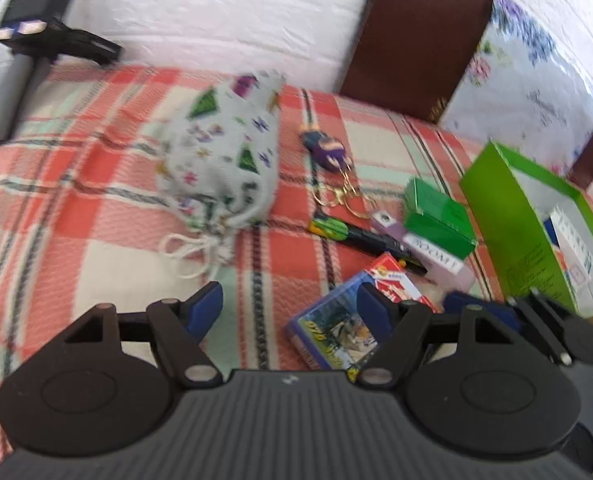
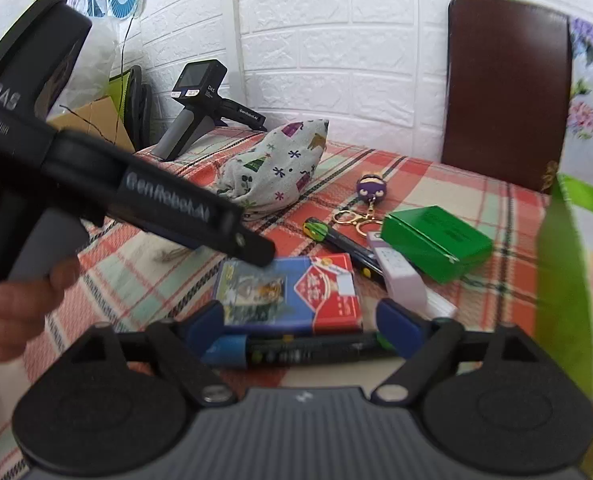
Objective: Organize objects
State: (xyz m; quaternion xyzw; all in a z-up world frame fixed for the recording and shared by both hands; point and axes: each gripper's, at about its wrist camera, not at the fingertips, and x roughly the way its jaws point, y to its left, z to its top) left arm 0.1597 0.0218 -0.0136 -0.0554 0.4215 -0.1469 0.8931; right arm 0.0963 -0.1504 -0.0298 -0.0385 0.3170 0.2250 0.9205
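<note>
Seemingly, card boxes (image 2: 292,292) lie just beyond open right tongs (image 2: 302,320).

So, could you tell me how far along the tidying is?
Early on. The green box already holds a few packs. Both grippers are open and empty, the right gripper hovering over the card packs. The pouch, keychain, pens and green carton remain on the cloth.

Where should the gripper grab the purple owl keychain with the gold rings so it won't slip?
Probably by the purple owl keychain's chunky body, not its thin gold rings, which lie loose and flat on the checked cloth. Come from above, one finger on each side; the cloth beside the body is bare.
</note>
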